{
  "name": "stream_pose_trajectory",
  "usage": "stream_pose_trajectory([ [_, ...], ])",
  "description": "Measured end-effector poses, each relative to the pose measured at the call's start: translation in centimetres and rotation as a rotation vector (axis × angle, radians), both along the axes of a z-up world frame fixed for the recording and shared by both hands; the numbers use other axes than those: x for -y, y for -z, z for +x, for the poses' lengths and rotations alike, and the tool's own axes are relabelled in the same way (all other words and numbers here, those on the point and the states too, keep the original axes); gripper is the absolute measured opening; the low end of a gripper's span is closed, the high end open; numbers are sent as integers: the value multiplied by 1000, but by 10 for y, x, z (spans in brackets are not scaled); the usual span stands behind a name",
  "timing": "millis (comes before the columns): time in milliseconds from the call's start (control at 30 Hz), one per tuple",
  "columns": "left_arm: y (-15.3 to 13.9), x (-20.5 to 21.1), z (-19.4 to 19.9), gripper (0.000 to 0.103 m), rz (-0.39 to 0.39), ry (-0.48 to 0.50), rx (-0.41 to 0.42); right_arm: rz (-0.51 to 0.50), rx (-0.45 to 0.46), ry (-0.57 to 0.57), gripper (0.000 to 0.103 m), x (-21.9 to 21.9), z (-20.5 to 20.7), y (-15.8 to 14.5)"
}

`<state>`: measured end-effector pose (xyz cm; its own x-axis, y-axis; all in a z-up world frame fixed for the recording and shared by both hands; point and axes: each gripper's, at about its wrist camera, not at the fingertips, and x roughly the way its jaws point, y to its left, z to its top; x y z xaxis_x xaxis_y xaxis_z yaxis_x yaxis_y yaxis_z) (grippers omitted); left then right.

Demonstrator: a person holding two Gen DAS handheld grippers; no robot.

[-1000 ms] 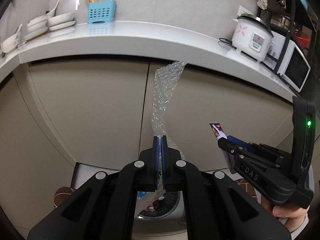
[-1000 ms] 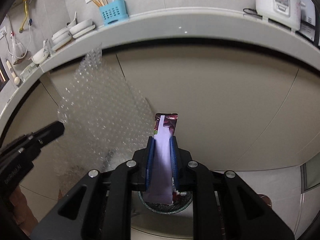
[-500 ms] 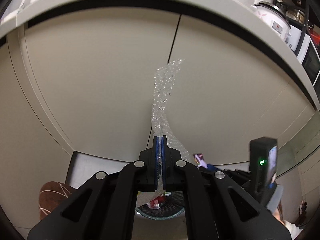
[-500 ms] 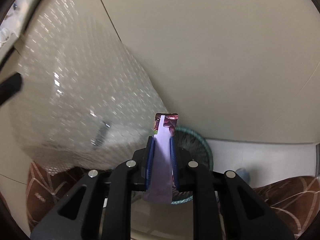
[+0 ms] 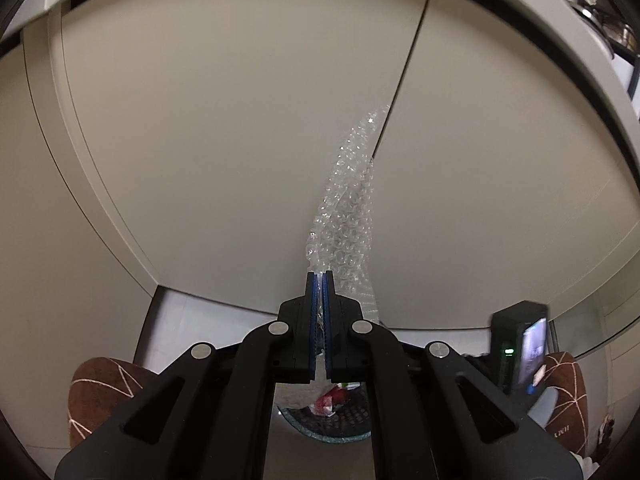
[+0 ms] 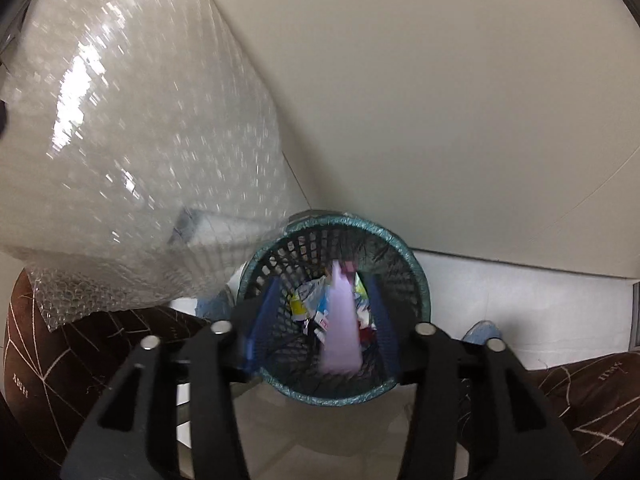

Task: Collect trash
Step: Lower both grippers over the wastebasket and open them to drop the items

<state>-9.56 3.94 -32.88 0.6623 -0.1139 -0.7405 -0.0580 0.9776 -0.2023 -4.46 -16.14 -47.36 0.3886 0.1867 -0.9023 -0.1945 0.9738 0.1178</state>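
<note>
So the right gripper (image 6: 320,320) has just let go: half a second ago it was clamped on that pale purple wrapper (image 6: 341,330), and now its blue pads are spread wide with the wrapper loose between them, blurred, right over the mouth of the mesh wastebasket (image 6: 416,280). To me it looks like it's mid-drop into the basket, so that piece is basically collected. The camera has also tipped down a lot compared to a second ago; the countertop is out of view and the basket fills the middle of the right wrist view.

The left gripper (image 5: 319,280) hasn't changed its grip. Jaws are still pinched together on the bubble wrap (image 5: 348,208), which sticks up past the fingertips toward the cabinet doors (image 5: 240,140). In the right wrist view the same sheet hangs big and floppy just left of the basket, its lower edge near the rim. That one still has to go in, I'd guess next.

Around the basket: there's already crumpled packaging at the bottom, brown patterned slippers (image 6: 80,344) on the near side to left and right, and the cabinet front right behind it. The main nuisance I can see is the sheet being wider than the basket mouth, so it may drape over the rim instead of dropping in.
</note>
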Motion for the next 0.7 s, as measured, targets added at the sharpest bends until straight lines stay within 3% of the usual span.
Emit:
stream_pose_trajectory([
  [167, 18, 9, 8, 2, -5, 15, -17, 14, 32, 35, 61, 17, 6, -2],
  [467, 53, 32, 26, 2, -33, 66, -17, 64, 41, 200, 61, 54, 13, -2],
  [700, 91, 55, 40, 2, -41, 112, -42, 80, 63, 216, 62, 73, 16, -17],
])
